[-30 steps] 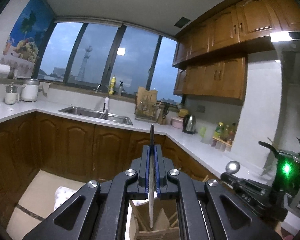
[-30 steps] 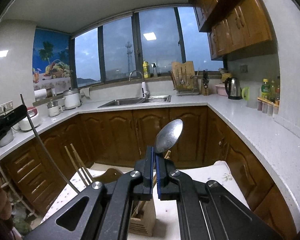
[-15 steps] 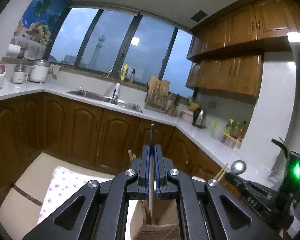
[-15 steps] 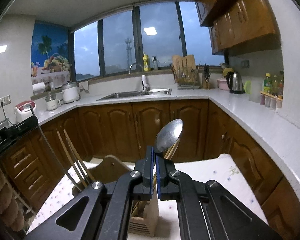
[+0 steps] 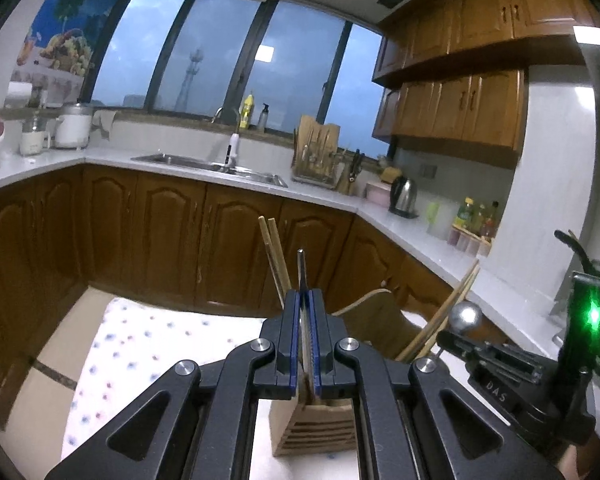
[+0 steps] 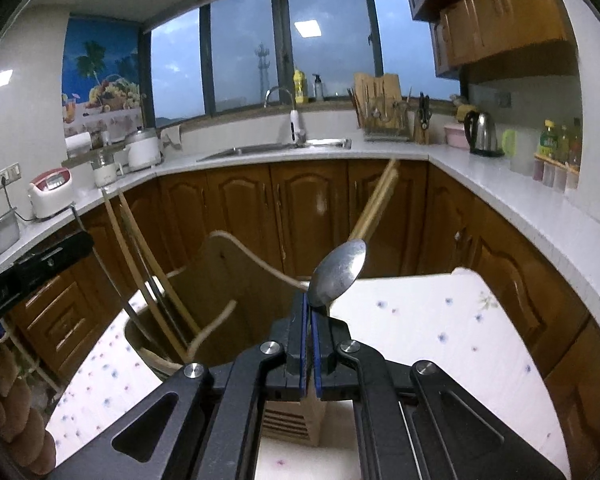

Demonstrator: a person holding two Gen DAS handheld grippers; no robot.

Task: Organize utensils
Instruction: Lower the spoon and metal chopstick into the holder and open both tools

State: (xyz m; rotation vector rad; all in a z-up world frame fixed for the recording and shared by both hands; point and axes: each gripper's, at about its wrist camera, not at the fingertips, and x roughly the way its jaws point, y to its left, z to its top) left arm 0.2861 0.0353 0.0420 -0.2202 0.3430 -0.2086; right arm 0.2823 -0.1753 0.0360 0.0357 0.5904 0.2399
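My left gripper [image 5: 305,296] is shut on a thin metal utensil [image 5: 302,272] seen edge-on, held upright over a wooden utensil holder [image 5: 314,426]. Wooden chopsticks [image 5: 274,256] stand in the holder. My right gripper [image 6: 310,300] is shut on a metal spoon [image 6: 340,272], bowl up, above the same holder [image 6: 292,420]. Chopsticks [image 6: 376,200] stick up behind the spoon. The right gripper also shows at the right in the left wrist view [image 5: 500,356], with the spoon bowl [image 5: 465,316].
A table with a white flowered cloth [image 6: 440,336] carries the holder. A wooden chair [image 6: 220,280] stands behind it, and more chopsticks [image 6: 140,264] stand at the left. Brown cabinets and a white counter [image 5: 180,160] with a sink run around the room.
Both grippers have lowered and tilted down toward the holder, each still holding its utensil. The holder, chopsticks and chair now show larger and nearer.
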